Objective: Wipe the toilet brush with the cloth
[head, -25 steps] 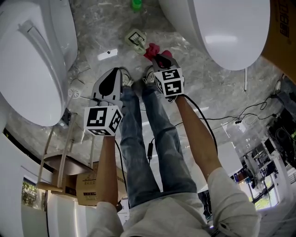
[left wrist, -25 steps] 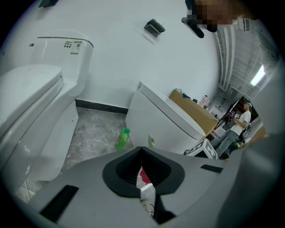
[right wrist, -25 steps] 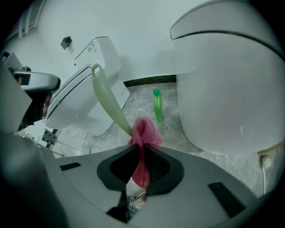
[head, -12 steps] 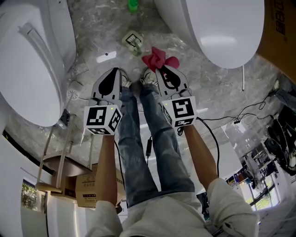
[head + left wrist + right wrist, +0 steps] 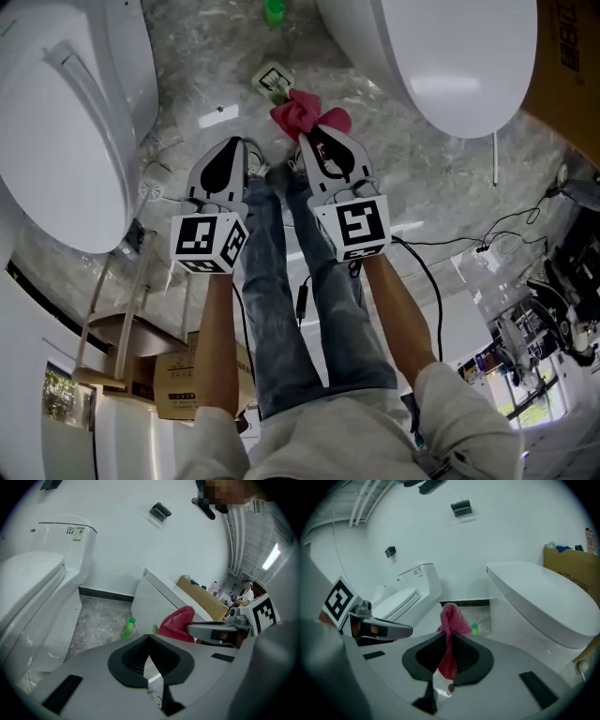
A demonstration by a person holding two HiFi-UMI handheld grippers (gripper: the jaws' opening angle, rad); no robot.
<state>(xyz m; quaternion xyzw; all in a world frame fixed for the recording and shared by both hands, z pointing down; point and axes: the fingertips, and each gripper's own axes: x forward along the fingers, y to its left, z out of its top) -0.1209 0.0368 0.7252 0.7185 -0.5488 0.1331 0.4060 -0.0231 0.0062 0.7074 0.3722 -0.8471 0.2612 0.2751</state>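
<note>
Your left forearm point(image 5: 217, 337) and right forearm point(image 5: 398, 305) reach forward and down, side by side. Your left gripper point(image 5: 228, 146) has its jaws closed together, empty. Your right gripper point(image 5: 315, 139), slightly further ahead, pinches a pink cloth point(image 5: 302, 114) between its jaws.

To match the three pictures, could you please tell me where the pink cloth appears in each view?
Head view: pink cloth top centre, held by the right tool.
Left gripper view: cloth right of centre.
Right gripper view: cloth centre, clamped between its jaws.
Shared landmark: green bottle.
</note>
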